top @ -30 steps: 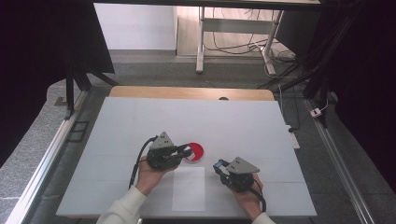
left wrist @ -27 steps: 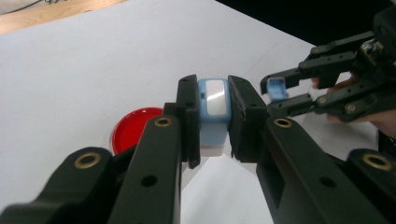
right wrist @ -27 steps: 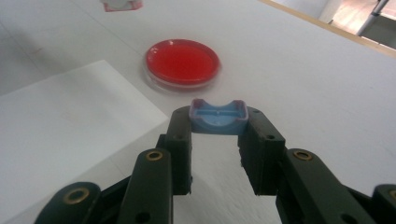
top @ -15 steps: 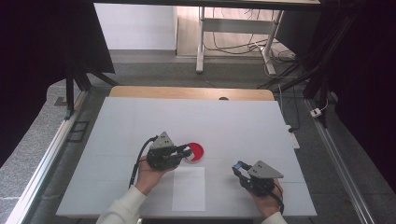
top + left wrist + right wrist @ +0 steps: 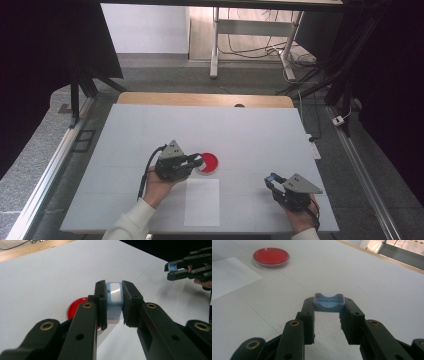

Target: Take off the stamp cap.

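My left hand-held gripper (image 5: 196, 161) is clamped on a small light-blue body with a white base (image 5: 114, 300), held just above the near-left rim of the red dish (image 5: 207, 163), which sits a little nearer the counter's near edge than its middle. My right hand-held gripper (image 5: 270, 181) grips the matching blue cap (image 5: 328, 302) by its sides, near the counter's near right corner and well apart from the dish.

As I judge it, the cap is off and the work at the dish belongs to the left piece. To do it well I want the left grip steady and squarely over the dish, without tipping the body or nudging the dish's clear rim. I keep the cap level and pinched evenly, since only its edges sit between the pads and it could slip.

The white sheet (image 5: 202, 201) lies between my two hands at the near edge; I avoid dragging across it. The counter (image 5: 250, 125) is bare toward the far edge and both far corners, so there is plenty of room there. On the right, the edge is close, so I keep the cap inboard of it.
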`<state>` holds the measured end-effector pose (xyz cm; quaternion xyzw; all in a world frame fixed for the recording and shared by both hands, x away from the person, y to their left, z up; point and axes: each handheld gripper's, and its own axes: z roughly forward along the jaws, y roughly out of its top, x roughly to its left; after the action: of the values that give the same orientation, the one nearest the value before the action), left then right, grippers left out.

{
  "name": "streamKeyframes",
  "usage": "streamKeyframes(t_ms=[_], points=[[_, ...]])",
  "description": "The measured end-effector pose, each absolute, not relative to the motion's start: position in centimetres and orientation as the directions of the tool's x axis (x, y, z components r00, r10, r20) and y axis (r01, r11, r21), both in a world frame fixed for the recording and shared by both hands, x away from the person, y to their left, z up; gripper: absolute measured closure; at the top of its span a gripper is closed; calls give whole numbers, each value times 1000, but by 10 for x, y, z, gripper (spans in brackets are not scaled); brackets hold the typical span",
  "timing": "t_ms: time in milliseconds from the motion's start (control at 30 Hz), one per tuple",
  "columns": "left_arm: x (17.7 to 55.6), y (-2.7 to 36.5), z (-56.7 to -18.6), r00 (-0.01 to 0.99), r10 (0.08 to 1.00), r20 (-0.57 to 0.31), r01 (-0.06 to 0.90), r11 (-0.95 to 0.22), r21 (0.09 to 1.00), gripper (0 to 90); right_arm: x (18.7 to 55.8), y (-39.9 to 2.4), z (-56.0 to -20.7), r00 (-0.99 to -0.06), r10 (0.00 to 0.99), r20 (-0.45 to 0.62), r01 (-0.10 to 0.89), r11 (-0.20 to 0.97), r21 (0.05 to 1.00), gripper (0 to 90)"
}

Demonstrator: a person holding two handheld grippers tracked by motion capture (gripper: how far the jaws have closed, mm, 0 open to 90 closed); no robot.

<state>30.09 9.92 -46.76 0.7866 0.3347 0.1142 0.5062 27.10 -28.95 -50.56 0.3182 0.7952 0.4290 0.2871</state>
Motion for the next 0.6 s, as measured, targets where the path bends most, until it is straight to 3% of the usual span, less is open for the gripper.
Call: streamKeyframes(t_ms=[600], points=[[303,103,-463,742,655,-142,399,-261,879,753,274,-288,-508,-640,745,-189,258,440,860,651]])
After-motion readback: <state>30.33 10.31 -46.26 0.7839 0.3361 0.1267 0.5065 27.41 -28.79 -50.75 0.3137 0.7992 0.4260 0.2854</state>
